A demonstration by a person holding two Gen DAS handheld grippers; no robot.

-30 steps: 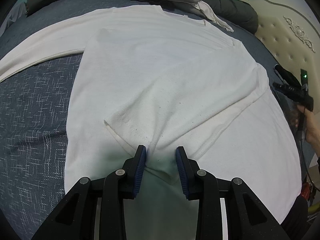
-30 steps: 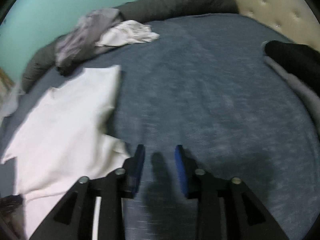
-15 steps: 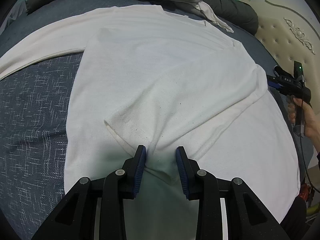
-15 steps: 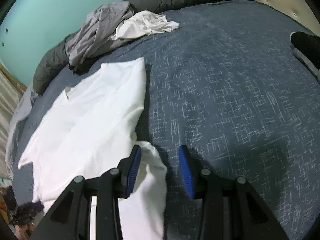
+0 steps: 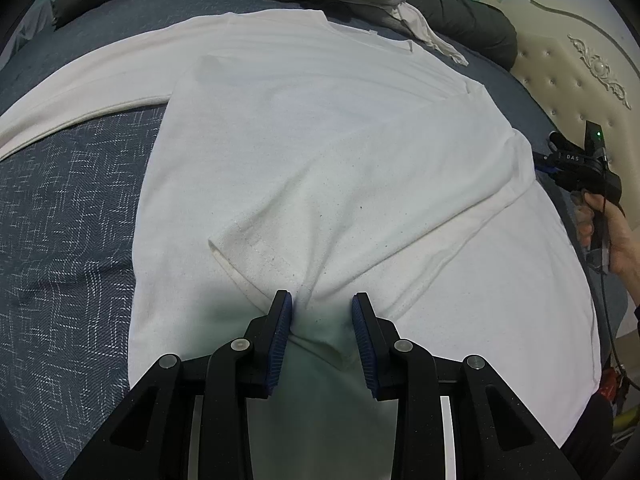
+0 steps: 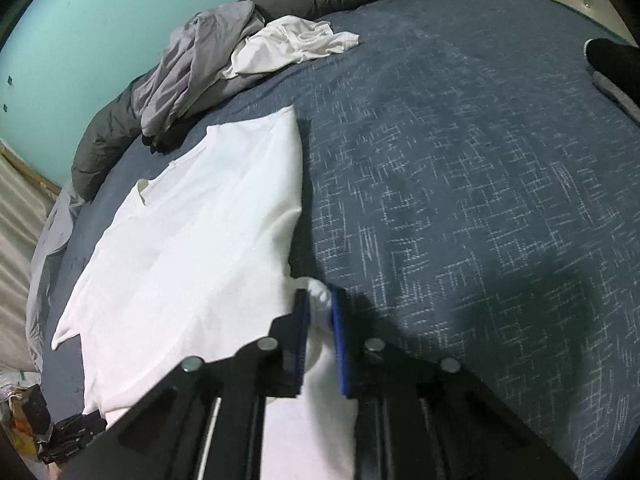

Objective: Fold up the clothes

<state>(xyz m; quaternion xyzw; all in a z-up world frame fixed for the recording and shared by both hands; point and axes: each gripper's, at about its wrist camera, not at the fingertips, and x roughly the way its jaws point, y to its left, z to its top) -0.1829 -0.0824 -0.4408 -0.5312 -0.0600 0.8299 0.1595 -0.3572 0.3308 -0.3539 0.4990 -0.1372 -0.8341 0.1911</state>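
Both wrist cams close, angled down, sharing white shirt (image 5: pixel 340 168).

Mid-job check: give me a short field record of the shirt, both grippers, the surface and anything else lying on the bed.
garment: white shirt, spread flat, one sleeve folded across the body
left gripper: sleeve cuff between its pads
right gripper: jaws closing, shirt edge bunched between them
surface: blue patterned bedspread
other items: grey clothes pile and crumpled white garment at the far edge
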